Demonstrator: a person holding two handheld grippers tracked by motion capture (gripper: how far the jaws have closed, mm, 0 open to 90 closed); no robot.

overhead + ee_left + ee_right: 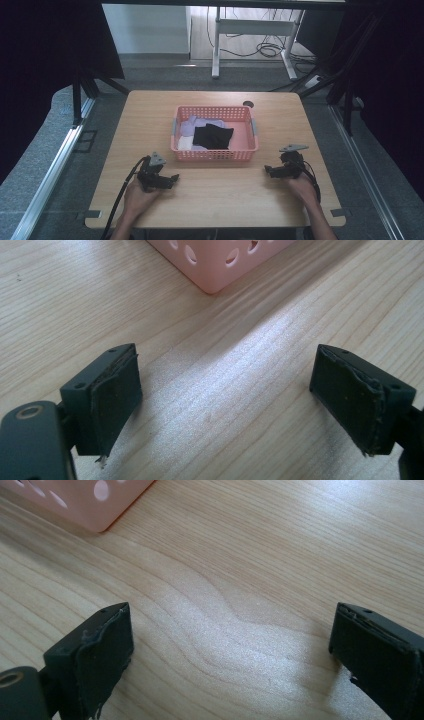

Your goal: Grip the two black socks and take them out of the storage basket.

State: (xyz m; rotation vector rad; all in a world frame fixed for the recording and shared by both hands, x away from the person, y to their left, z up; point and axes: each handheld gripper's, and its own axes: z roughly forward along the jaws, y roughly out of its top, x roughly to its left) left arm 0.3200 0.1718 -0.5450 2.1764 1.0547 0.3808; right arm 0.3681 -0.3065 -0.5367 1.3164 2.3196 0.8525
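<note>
A pink perforated basket [214, 154] stands in the middle of the wooden table [215, 200]. Inside it lie a black cloth [213, 136], a lilac cloth [192, 126] and a white piece [185, 143]. My left gripper [174, 178] rests low over the table in front of the basket's left corner, open, with nothing between its jaws. My right gripper [267, 170] sits by the basket's right front corner, open and empty too. A corner of the basket [220, 260] appears beyond the wide-apart left jaws of that gripper [225, 390]. In the right gripper view the basket [85, 500] sits at upper left, past the gripper [230, 645].
A small dark hole [248, 104] marks the table's far edge behind the basket. Black curtains hang at both sides. A white desk frame [250, 30] and cables lie on the floor beyond. Bare wood stretches between the two grippers.
</note>
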